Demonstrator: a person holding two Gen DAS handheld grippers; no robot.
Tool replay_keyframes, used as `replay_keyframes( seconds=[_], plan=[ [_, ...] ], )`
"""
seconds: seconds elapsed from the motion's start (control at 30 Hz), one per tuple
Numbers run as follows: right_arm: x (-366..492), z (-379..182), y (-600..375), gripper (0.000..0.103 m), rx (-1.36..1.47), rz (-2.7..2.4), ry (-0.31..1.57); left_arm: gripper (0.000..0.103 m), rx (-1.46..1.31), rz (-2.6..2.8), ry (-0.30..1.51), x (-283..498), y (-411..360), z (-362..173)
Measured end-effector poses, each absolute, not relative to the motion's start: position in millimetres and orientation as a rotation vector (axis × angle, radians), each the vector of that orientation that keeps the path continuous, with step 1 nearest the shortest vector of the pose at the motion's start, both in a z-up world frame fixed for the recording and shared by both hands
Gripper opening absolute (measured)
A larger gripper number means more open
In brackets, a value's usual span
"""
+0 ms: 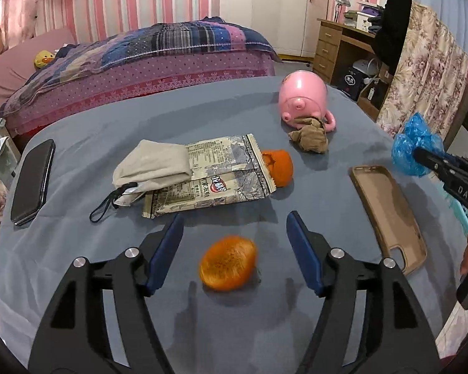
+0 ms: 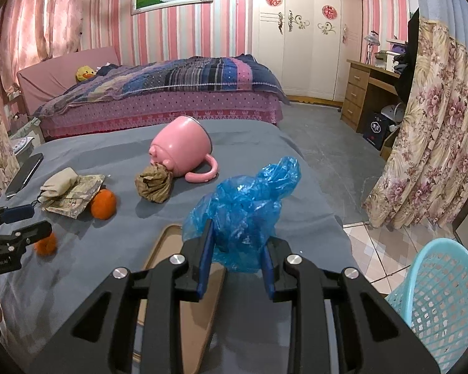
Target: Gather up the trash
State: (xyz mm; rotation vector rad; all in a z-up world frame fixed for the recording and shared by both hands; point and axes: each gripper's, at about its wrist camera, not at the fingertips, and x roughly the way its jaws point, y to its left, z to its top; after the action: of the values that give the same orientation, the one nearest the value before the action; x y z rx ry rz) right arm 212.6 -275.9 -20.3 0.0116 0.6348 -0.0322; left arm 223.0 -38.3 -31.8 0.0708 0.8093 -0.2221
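Left gripper [image 1: 235, 227] low, jaws spread wide — right gripper [image 2: 237, 243] raised, fingers clamped on something.

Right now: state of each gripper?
Left gripper: open, holding nothing, orange peel between its fingers.
Right gripper: closed on blue bag.

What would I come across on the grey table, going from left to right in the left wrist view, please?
Black phone → grey pouch → snack wrapper → crumpled brown paper → brown phone case → blue plastic bag, which the right gripper holds at the right edge.
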Motion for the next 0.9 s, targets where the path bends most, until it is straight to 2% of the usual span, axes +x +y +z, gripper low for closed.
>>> replay_keyframes(
  seconds=[0.2,0.27,0.43,0.5,0.53,0.57,0.67,0.9],
  plan=[
    [212.9,-21.8,-279.6,0.028,0.028,-0.028,0.639,0.067,0.114,-0.245,0.836,218.8,-35.0,-34.3],
    [212.4,-20.7,-280.0,0.028,0.035,-0.023,0.635,0.072,0.106,-0.269,0.845,215.9,-30.0,-35.2],
    [212.9,-21.6,-281.8,0.028,0.052,-0.010,0.632,0.072,0.115,-0.228,0.883,217.9,-33.2,-52.5],
    [212.3,-21.9,-282.4,0.028,0.058,-0.004,0.632,0.060,0.086,-0.238,0.897,219.7,-35.9,-56.4],
    [211.5,-22.0,-282.3,0.028,0.058,0.000,0.630,0.049,0.076,-0.246,0.899,220.3,-37.4,-56.7],
    [210.9,-21.2,-283.1,0.028,0.058,0.003,0.628,0.042,0.064,-0.247,0.895,220.4,-38.8,-55.9],
    [208.6,-17.4,-284.6,0.028,0.073,0.013,0.617,0.027,0.037,-0.259,0.879,219.6,-40.8,-49.2],
    [186.8,10.4,-302.1,0.028,0.092,-0.016,0.546,0.027,0.073,-0.186,0.751,208.3,-64.8,-3.9]
  ],
)
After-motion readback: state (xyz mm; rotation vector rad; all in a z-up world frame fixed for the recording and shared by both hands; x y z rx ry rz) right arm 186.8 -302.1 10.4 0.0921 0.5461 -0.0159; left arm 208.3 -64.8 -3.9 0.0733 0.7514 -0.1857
